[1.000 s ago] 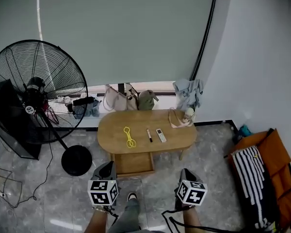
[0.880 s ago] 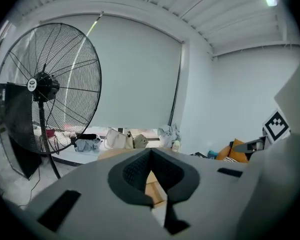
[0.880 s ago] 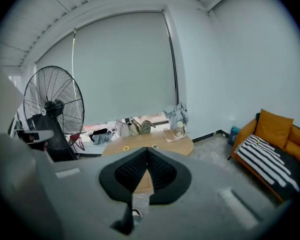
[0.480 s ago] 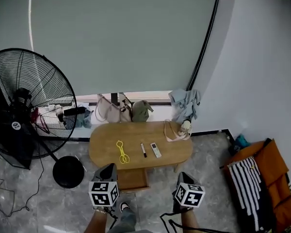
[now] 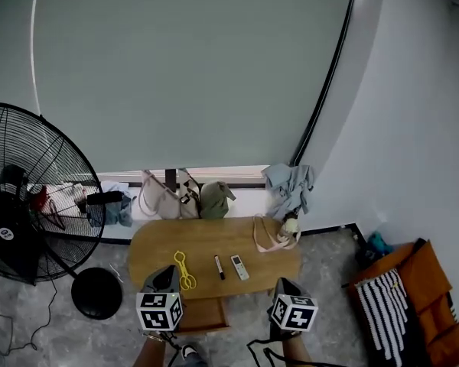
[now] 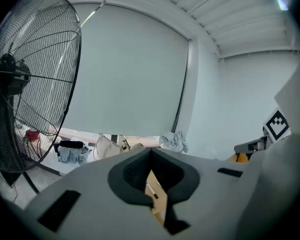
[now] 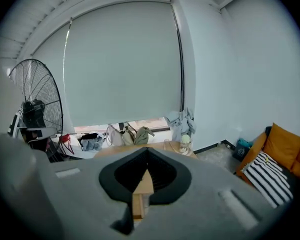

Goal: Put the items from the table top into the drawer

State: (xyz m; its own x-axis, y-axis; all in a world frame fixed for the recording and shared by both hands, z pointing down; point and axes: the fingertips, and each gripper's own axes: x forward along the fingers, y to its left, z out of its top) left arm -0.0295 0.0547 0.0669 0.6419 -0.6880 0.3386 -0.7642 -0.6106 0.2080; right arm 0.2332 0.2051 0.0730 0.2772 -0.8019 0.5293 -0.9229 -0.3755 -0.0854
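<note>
I'm holding both claws low at the near edge of the oval wooden table [image 5: 149, 243]. My left gripper [image 6: 150, 153] and right gripper [image 7: 147, 150] are each pinched closed on nothing, pads meeting at the tips.

I'm counting three small items lying in a row on the tabletop ahead:
- one pair of yellow scissor-style tongs [image 5: 184, 271] at the left
- one black marker [image 5: 219, 267] in the middle
- one white remote [image 5: 239, 267] just right of it

Farther right, one pink-strapped bag [image 5: 269, 235] is sitting by the far edge. One drawer [image 5: 203, 316] is showing under the near edge, between my claws, and it's looking pulled out.

I'm judging all three small items light and rigid. The marker is likely to roll, so I'd be pinching across its barrel at mid-length. The remote looks smooth, so I'd be taking it across its narrow sides. The tongs I'd be taking at the crossing.
</note>
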